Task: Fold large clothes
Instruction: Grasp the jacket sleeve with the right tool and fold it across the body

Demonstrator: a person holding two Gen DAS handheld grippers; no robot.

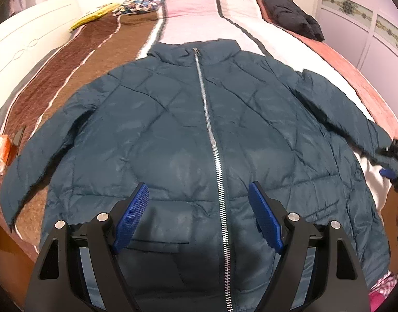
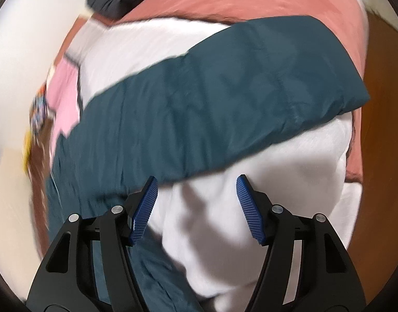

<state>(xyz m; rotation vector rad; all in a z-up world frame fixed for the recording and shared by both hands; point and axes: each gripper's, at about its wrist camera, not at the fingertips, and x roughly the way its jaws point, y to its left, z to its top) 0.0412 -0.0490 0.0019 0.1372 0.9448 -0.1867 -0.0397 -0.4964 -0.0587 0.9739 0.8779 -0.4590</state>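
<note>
**Across the bed, a teal jacket lies flat**

On the striped blanket (image 1: 100, 59) of the bed, the teal quilted jacket (image 1: 173, 135) lies front up, zipper (image 1: 206, 109) closed to the collar, both sleeves spread outward. My left claw (image 1: 199, 195) hangs over its lower front, pads wide apart with nothing between them. My right claw (image 2: 196, 184) is over the white part of the blanket just beside the jacket's right sleeve (image 2: 225, 98), its pads apart and gripping nothing. A black garment (image 1: 290, 13) sits at the far corner. I can read no label or writing anywhere.
</note>
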